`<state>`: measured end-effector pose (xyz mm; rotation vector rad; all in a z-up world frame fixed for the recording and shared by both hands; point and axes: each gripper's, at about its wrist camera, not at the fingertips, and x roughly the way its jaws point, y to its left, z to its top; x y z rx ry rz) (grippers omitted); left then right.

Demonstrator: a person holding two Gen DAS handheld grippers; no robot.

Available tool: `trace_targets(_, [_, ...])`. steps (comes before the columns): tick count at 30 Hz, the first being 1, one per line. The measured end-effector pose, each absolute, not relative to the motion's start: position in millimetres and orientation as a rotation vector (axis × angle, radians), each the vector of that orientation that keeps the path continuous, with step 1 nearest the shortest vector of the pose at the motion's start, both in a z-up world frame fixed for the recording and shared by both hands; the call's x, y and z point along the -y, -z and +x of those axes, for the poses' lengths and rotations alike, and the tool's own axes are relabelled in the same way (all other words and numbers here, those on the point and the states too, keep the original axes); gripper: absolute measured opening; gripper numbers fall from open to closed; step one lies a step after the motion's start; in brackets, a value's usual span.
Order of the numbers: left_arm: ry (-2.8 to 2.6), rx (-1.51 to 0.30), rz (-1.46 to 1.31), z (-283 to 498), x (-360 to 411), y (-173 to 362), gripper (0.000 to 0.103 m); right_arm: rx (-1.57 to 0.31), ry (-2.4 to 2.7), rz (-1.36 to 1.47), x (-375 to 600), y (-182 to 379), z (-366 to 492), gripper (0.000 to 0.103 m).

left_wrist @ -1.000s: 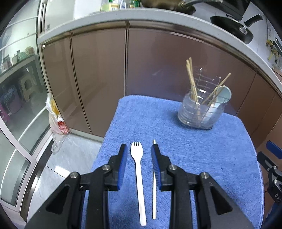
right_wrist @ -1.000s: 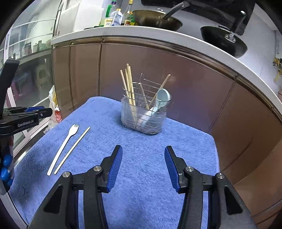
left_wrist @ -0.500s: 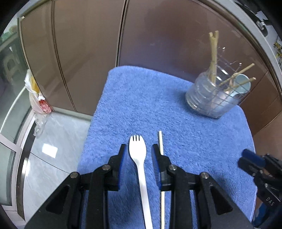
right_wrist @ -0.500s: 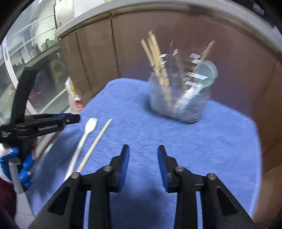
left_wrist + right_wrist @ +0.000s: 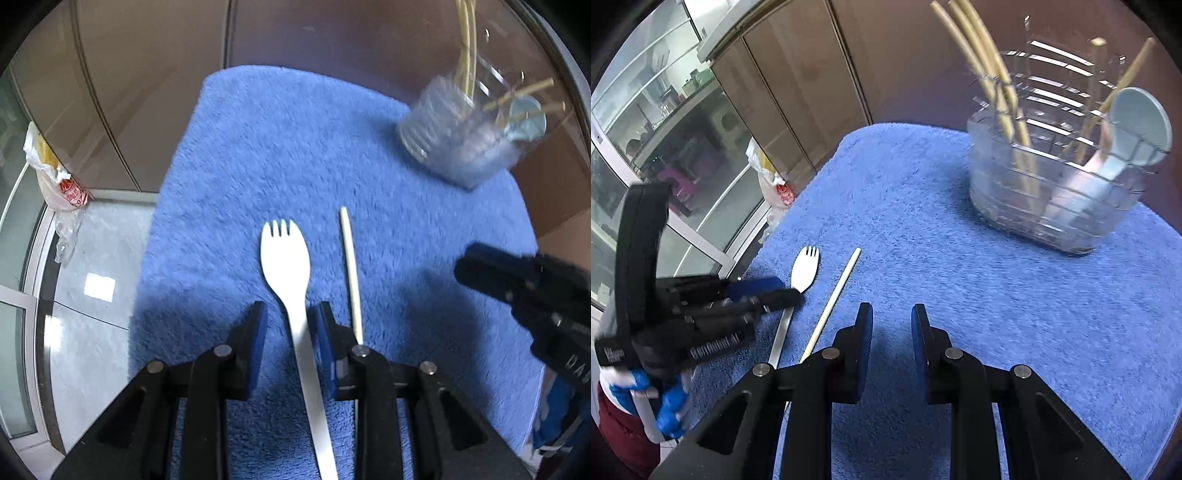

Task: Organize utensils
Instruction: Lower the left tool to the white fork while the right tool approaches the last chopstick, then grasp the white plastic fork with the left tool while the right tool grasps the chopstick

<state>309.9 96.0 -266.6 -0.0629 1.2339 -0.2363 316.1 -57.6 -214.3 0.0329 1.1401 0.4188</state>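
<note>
The left gripper (image 5: 287, 325) is set low over the blue towel (image 5: 303, 147), its jaws spread with the white fork (image 5: 286, 258) lying between them, the handle running toward the bottom of the frame; a pinch on the neck is judged to be the aim. One chopstick (image 5: 350, 269) lies just right of the fork, outside the jaws. The right gripper (image 5: 891, 332) is held spread and empty at lower centre. The clear holder (image 5: 1052, 199), upper right, is already stocked with chopsticks and a spoon. Lettering on both grippers is too blurred to be read.
</note>
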Motion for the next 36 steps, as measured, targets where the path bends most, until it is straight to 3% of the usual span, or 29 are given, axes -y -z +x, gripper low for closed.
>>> trace_targets(1, [0.231,-1.232,-0.045,308.9,-93.4,266.2,0.025,-1.158,-0.427,0.041,54.0,217.9,319.8,0.021])
trace_targets(3, [0.203,-1.228,-0.029,309.2,-93.6,266.8,0.012,-1.189,-0.432,0.048,46.2,223.0,328.0,0.021])
trace_targets(5, [0.204,-1.223,-0.039,307.3,-98.2,266.9,0.009,-1.224,-0.436,0.048,34.5,227.6,338.6,0.021])
trace_targets(15, [0.258,-1.099,-0.222,272.5,-140.2,245.4,0.009,-1.346,-0.411,-0.023,-20.0,250.6,368.6,0.021])
trace_targets(27, [0.226,-1.012,-0.303,232.7,-173.4,223.2,0.009,-1.319,-0.266,-0.204,-57.0,265.4,362.8,0.006])
trace_targets(36, [0.212,-0.913,-0.276,212.9,-163.0,177.4,0.009,-1.133,-0.418,-0.034,-0.2,201.9,325.2,0.005])
